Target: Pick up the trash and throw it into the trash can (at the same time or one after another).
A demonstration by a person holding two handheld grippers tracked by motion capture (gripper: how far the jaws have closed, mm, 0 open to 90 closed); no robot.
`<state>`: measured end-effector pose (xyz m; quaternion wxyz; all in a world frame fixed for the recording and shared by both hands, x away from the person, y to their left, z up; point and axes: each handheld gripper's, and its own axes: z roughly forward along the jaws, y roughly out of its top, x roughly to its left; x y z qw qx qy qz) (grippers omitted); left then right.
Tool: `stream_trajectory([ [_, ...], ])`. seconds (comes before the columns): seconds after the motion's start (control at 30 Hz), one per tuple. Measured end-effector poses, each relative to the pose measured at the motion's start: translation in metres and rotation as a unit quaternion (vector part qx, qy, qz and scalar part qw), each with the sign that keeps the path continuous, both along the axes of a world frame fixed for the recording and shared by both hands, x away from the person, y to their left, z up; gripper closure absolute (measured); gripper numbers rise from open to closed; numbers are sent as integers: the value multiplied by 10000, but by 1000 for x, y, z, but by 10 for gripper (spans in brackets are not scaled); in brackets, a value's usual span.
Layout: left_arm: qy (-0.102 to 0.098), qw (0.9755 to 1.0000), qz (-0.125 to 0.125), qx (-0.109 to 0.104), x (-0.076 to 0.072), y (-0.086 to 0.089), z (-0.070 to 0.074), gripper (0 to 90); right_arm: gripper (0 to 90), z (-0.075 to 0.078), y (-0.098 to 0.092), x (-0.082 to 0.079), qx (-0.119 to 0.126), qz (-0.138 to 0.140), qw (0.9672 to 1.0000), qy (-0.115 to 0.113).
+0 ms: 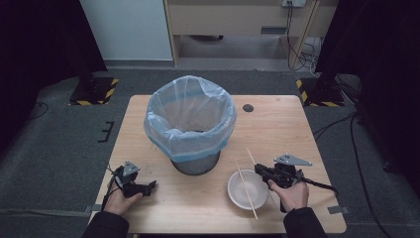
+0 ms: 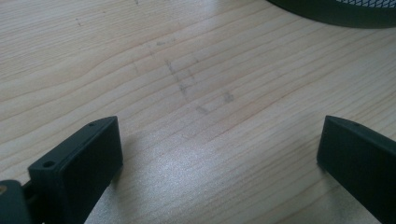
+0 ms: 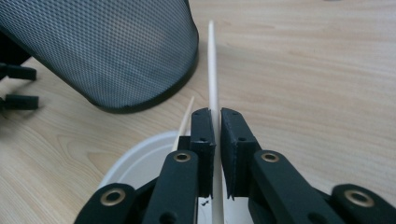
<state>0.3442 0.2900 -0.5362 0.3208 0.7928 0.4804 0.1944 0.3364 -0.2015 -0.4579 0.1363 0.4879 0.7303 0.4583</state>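
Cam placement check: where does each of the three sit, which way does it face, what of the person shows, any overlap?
High view: above the person's side, facing forward and down at the table; forearms, hands, both grippers show.
Left gripper view: on the left gripper, facing bare tabletop; open jaws show.
Right gripper view: on the right gripper, jaws shut on a chopstick.
Shared: mesh bin, white bowl, second chopstick in high and right views.

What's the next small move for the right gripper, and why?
Probably lift and carry the chopstick toward the lined bin. The right gripper is shut on it above the white bowl, where the second chopstick lies; the left gripper rests open.
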Motion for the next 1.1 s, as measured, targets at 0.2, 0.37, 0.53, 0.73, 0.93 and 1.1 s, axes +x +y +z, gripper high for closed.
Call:
stream_trajectory([
  [0.2, 0, 10000, -2, -2, 0, 0, 0, 0, 900, 8, -3, 0, 110, -6, 9998, -181],
  [0.37, 1, 10000, -4, 1, 0, 0, 0, 0, 896, 3, 1, 0, -65, 74, 9999, -121],
  [0.53, 1, 10000, -3, 0, 0, 0, 0, 0, 854, -3, 4, -1, -240, 217, 9995, 23],
  [0.73, 1, 10000, -3, 0, 0, 0, 0, 0, 811, -11, 10, -1, -449, 422, 9978, 242],
  [0.93, 1, 10000, -3, 1, 0, 0, 0, 0, 795, -22, 16, -2, -743, 560, 9947, 438],
  [1.1, 1, 10000, -3, 1, 0, 0, 0, 0, 793, -22, 16, 0, -908, 565, 9928, 532],
])
